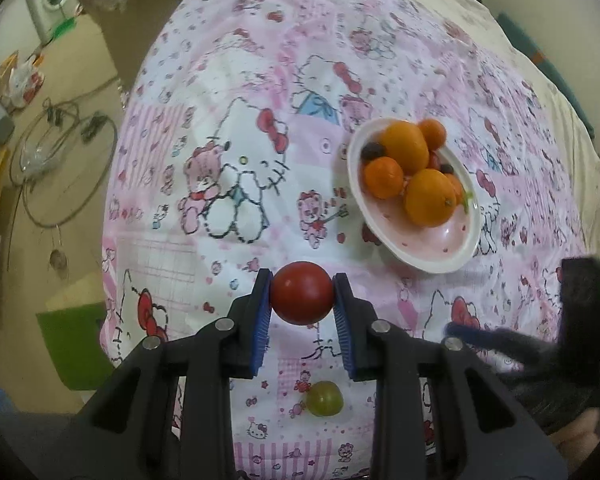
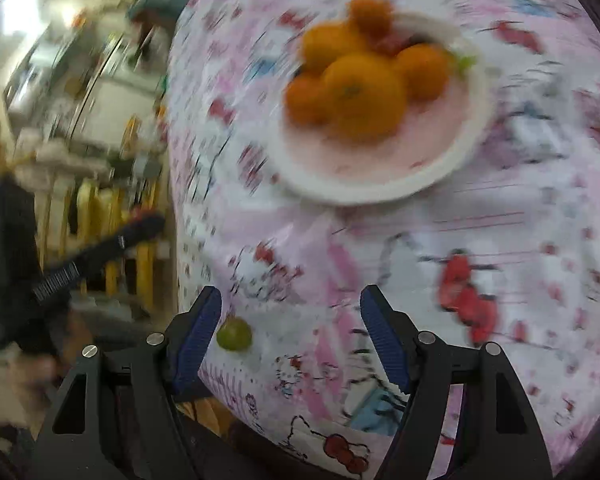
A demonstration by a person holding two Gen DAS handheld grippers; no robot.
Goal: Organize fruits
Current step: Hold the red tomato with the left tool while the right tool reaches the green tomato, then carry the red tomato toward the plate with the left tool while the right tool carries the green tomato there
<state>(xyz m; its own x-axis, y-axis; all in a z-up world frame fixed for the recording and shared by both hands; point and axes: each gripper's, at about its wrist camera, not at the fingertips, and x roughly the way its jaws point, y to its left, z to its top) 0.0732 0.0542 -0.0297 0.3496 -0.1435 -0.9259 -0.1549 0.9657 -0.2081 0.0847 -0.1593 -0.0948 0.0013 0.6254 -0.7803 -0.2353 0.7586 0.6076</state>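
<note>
Left wrist view: the left gripper clamps a red tomato above the patterned cloth; the fruit plate lies ahead to its right.

Right wrist view: the right gripper stands wide and empty, with a green fruit just inside its left finger, near the cloth's left edge.

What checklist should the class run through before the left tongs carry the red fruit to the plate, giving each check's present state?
1. Red fruit is gripped between both blue pads of the left tongs: ok.
2. Plate has bare room on its near side for one more fruit: ok.
3. Oranges sit settled on the plate: ok in the left view, blurred in the right.
4. Right tongs are open and hold nothing: ok.
5. Green fruit is on the plate: not ok, it lies on the cloth.
6. Path from fruit to plate is free: ok.
</note>
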